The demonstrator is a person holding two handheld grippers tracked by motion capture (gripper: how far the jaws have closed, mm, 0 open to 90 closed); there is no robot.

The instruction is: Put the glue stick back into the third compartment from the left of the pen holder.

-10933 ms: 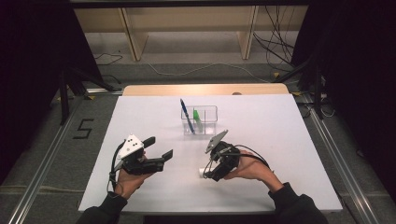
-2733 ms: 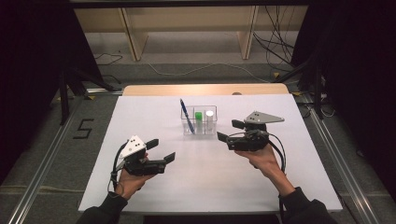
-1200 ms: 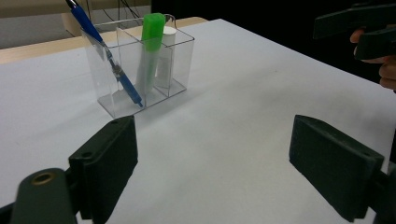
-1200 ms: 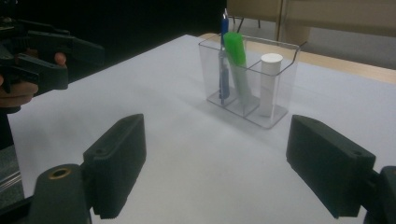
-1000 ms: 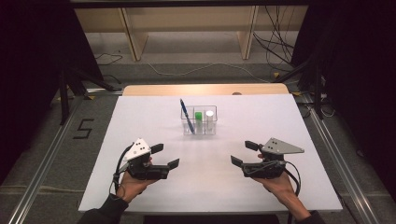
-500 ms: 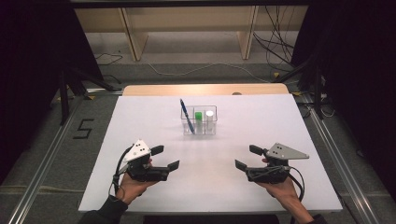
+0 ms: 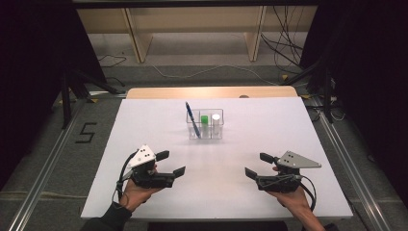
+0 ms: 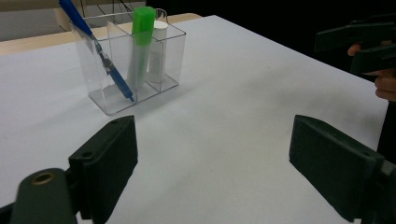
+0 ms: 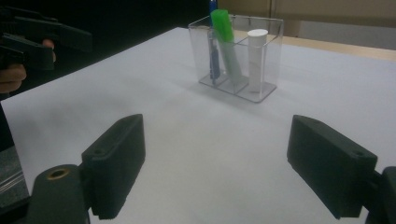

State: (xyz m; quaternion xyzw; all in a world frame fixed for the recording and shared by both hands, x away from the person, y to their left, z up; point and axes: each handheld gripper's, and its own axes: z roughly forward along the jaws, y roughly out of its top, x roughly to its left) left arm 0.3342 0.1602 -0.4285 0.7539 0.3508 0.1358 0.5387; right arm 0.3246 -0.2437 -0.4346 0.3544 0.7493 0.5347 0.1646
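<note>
A clear three-compartment holder [image 7: 205, 124] stands upright at the middle of the white table [image 7: 144, 115]. Its left cell holds a leaning blue pen [image 7: 192, 118], the middle one a green marker [image 7: 204, 121], the right one a white tube [image 7: 216, 120]. My left gripper [image 7: 170, 163] rests open near the front left, empty. My right gripper [image 7: 258, 165] rests open near the front right, empty. In the left gripper view the holder [image 8: 130, 60], pen [image 8: 100, 53], marker [image 8: 140, 44] and tube [image 8: 158, 46] sit ahead of the spread jaws. The right gripper view shows the holder [image 9: 240, 58], marker [image 9: 226, 42] and tube [image 9: 257, 58] beyond its jaws.
A wooden strip [image 7: 211, 92] runs along the table's far edge, with shelf legs and cables on the floor behind. A "5" marking [image 7: 85, 133] lies on the floor at left. Metal rails [image 7: 43, 163] flank the table.
My right gripper has come back from near the holder to the front right of the table, empty. The white tube now stands in the holder's right cell. The left gripper has barely moved.
</note>
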